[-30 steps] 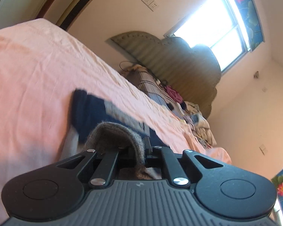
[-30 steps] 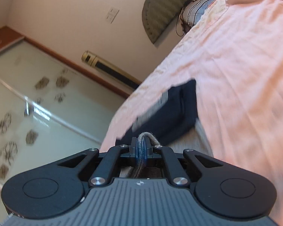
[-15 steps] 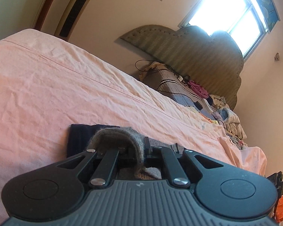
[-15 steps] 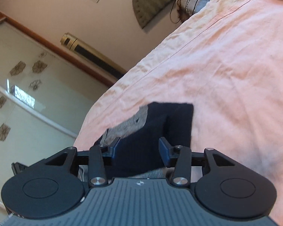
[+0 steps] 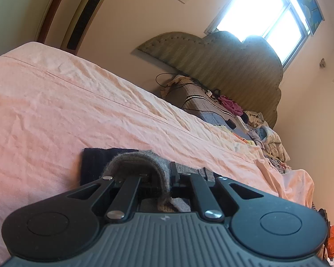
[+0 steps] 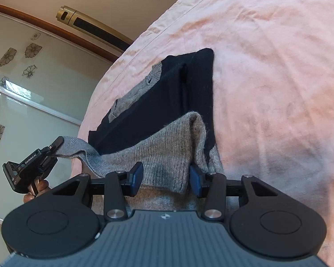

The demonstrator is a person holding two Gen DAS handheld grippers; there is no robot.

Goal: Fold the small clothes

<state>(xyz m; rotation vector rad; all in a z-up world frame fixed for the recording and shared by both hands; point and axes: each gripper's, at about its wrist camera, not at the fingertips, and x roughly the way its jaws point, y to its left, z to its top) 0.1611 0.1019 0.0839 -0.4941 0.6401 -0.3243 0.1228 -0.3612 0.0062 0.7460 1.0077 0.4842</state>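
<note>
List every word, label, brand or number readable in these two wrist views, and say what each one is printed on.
"GenRobot.AI": white print on the side of the left gripper, seen in the right wrist view.
White letters lower on that same gripper body: cut off, unreadable.
Small pale logo on the grey ribbed housing behind the right gripper: a mark, not text.
Gold air conditioner: dark display panel, nothing legible.
Grey and navy sweater: no label visible.
</note>
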